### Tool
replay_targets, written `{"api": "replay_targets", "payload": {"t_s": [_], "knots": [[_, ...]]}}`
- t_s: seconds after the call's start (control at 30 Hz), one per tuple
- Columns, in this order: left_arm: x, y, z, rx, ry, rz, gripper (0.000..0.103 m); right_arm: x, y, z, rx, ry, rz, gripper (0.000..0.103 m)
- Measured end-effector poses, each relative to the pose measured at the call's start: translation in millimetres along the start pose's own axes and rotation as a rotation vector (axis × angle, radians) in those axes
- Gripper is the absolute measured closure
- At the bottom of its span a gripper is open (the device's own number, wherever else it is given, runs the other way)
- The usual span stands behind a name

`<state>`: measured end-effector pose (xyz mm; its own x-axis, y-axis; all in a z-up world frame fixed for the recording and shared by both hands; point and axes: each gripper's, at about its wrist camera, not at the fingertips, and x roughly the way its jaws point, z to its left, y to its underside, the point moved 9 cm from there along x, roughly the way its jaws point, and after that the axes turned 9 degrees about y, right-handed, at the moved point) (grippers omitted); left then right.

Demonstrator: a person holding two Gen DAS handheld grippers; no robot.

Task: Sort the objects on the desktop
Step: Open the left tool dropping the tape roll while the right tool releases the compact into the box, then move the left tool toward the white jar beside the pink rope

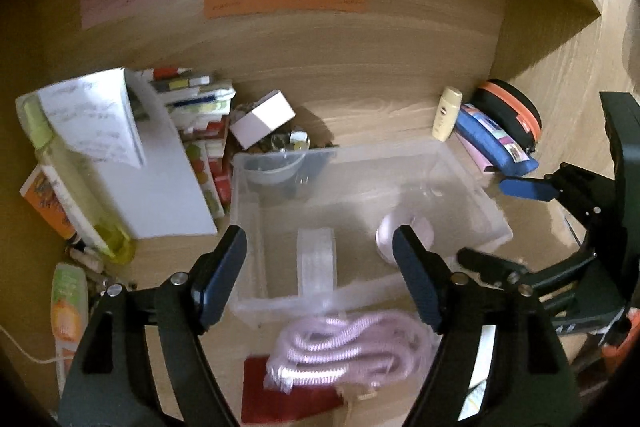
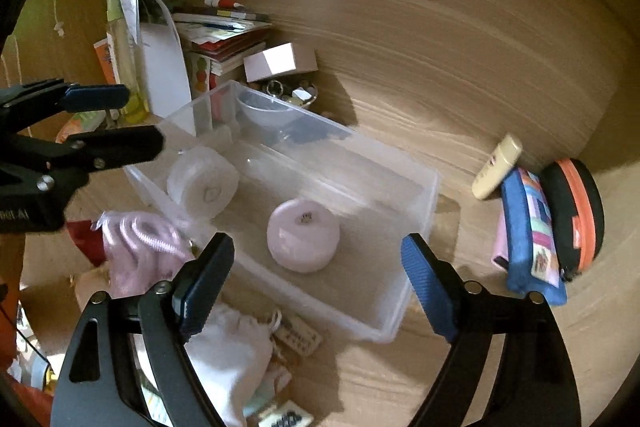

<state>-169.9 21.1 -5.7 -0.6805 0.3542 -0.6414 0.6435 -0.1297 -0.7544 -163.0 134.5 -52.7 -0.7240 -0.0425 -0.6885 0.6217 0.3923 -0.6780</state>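
Note:
A clear plastic bin (image 1: 496,227) (image 2: 434,183) stands on the wooden desk. Two tape rolls are in it: a white one (image 1: 316,259) (image 2: 202,181) at its left end and a pale pink one (image 1: 424,227) (image 2: 304,235) near the middle. My left gripper (image 1: 318,231) (image 2: 142,119) hovers open over the bin's left end, above the white roll, with nothing between its pads. My right gripper (image 2: 318,241) (image 1: 492,223) is open above the pink roll and touches nothing. A bagged pink coiled cord (image 1: 348,347) (image 2: 140,239) lies just in front of the bin.
Books, a white box (image 2: 280,61) and a trinket dish (image 2: 292,93) crowd the back left. A cream tube (image 2: 496,167), a blue pencil case (image 2: 528,239) and a black-orange round case (image 2: 576,211) lie to the right. A white pouch (image 2: 228,359) sits in front.

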Motion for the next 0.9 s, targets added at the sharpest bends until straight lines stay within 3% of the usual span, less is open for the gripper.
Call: {"api": "replay_targets", "payload": {"t_s": [0.3,0.43,0.67,0.8,0.9], "knots": [[-22.0,26.2,16.7,-0.032,-0.055,0.023,0.027,-19.5,35.7,-26.9,0.077,-0.001,0.01,0.019],[-30.6,43.5,26.8,-0.069,-0.063,0.04,0.022,-28.7,53.0,-37.7,0.109,-0.008,0.017,0.019],[-33.0,78.5,36.3,-0.118,-0.094,0.093,0.022,-36.6,91.7,-55.0,0.234,-0.022,0.032,0.019],[-29.2,89.0,29.7,-0.132,-0.06,0.134,0.022,-35.9,110.7,-57.9,0.282,-0.043,0.059,0.019],[-23.3,88.2,15.4,-0.082,-0.055,0.152,0.022,-32.4,119.6,-53.5,0.288,-0.057,0.083,0.019]]}}
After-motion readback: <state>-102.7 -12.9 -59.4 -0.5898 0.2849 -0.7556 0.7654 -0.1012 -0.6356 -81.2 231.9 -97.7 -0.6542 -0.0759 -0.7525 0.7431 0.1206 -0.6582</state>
